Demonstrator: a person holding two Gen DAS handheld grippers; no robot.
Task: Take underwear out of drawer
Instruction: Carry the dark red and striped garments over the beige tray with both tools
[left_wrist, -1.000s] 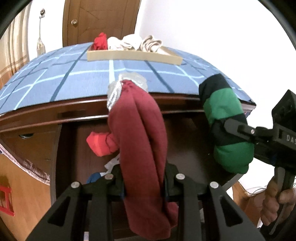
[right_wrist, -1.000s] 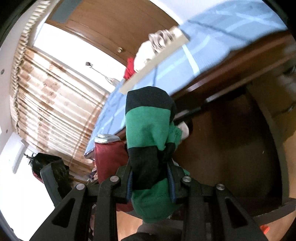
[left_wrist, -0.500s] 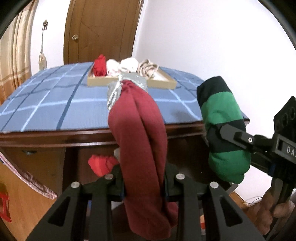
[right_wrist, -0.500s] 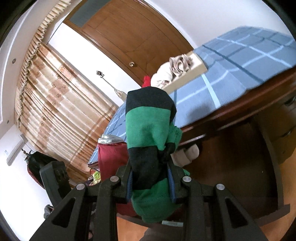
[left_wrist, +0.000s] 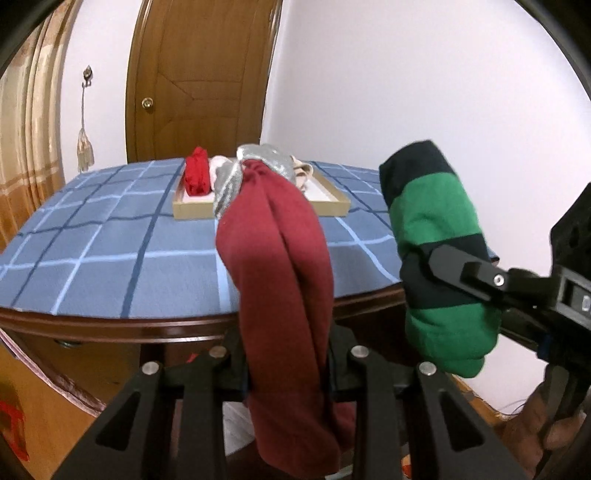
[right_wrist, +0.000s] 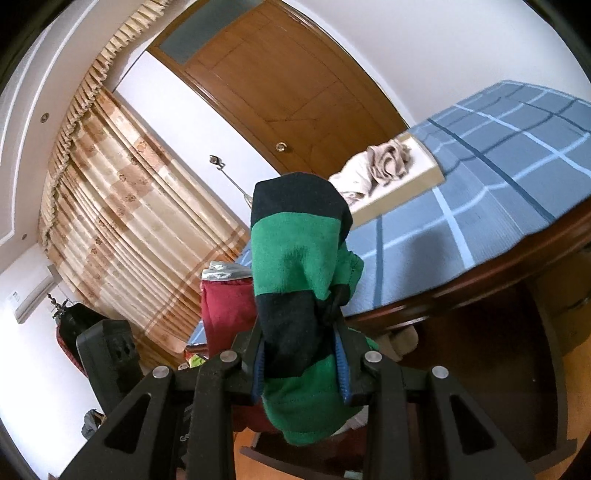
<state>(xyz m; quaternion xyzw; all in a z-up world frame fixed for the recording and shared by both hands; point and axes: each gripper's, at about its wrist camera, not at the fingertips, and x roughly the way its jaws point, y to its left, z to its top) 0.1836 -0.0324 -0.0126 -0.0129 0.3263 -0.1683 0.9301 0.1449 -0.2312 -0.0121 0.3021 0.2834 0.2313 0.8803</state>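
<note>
The desk (left_wrist: 110, 251), under a blue checked cloth, fills the middle of the left wrist view, with a shallow wooden tray (left_wrist: 334, 206) at twelve o'clock holding a red roll (left_wrist: 196, 176) and some pale rolled pieces.

The maroon underwear (left_wrist: 280, 280) stands up from the left gripper (left_wrist: 286, 365), whose jaws are clamped on its lower half; a silver waistband (left_wrist: 236, 181) flops at its top.

At three o'clock, the green-and-black underwear (right_wrist: 295, 273) is pinched mid-length by the right gripper (right_wrist: 301, 369), jaws closed on a dark band. Both rolls are clear of the drawer, held above the desk edge.

These look light, soft and compressible, not fragile. Loose ends will likely droop, so a firm pinch across the thick middle of each roll seems safest; gripping an edge could let it unroll.
</note>
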